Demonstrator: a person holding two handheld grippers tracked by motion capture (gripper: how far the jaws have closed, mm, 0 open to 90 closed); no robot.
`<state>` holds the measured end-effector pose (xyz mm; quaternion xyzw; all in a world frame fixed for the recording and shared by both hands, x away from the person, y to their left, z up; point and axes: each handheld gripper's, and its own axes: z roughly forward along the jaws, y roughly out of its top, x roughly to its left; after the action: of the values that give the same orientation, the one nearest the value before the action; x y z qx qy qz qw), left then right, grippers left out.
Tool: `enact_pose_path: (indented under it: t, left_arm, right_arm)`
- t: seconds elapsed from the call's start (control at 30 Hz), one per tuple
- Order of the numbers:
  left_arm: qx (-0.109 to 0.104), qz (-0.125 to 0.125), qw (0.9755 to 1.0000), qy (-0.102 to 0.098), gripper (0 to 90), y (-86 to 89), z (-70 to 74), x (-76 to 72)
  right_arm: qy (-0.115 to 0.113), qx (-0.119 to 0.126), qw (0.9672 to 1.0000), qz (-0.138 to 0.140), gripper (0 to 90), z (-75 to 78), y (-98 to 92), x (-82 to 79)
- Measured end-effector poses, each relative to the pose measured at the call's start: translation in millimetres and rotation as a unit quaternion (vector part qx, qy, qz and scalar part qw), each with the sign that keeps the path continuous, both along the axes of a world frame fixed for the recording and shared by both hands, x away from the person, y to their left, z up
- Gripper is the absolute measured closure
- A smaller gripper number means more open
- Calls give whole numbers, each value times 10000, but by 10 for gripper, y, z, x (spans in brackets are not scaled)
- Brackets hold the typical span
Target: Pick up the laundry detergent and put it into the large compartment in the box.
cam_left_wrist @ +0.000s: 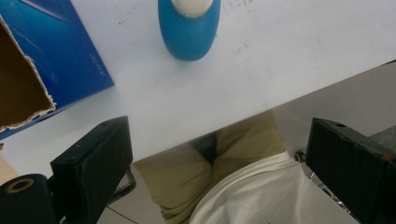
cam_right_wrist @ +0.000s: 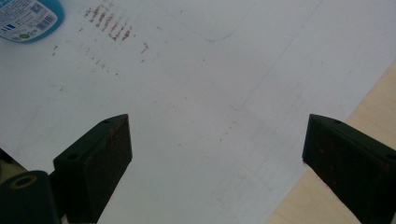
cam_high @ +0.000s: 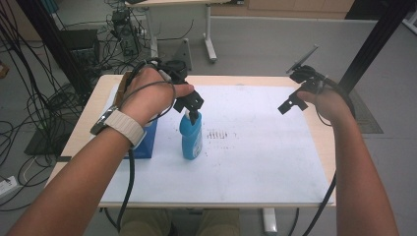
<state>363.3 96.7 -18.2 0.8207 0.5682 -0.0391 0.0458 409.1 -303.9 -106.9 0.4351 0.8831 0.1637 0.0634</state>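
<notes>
Two grippers hang over a paper-covered table. The left gripper (cam_high: 189,104) hovers above the cap of a blue bottle (cam_high: 191,136) standing left of centre, beside a blue box (cam_high: 146,142) near the left edge; its jaws gape wide, holding nothing. The right gripper (cam_high: 291,102), equally wide and empty, waits near the right edge. Likely step: approaching the bottle; next, lowering around it and closing.

A light wooden table (cam_high: 314,129) carries a large white sheet (cam_high: 255,167) that covers most of its top, leaving bare wood along the left, right and far edges. On the sheet's left part a blue bottle (cam_high: 191,137) stands upright, with a blue box (cam_high: 147,142) just to its left. Faint brown smudges (cam_high: 219,134) mark the sheet right of the bottle.
</notes>
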Motion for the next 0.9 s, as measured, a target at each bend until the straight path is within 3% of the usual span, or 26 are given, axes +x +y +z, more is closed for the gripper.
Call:
enact_pose_path:
  t: [0.63,0.9]
  left_arm:
    - [-33,-19,10000,-2,78,14,-21,44]
    - [-31,-67,10000,61,77,-51,-132,217]
  right_arm:
    - [26,3,10000,-18,81,-16,-3,13]
    - [55,46,10000,-35,81,-47,-32,28]
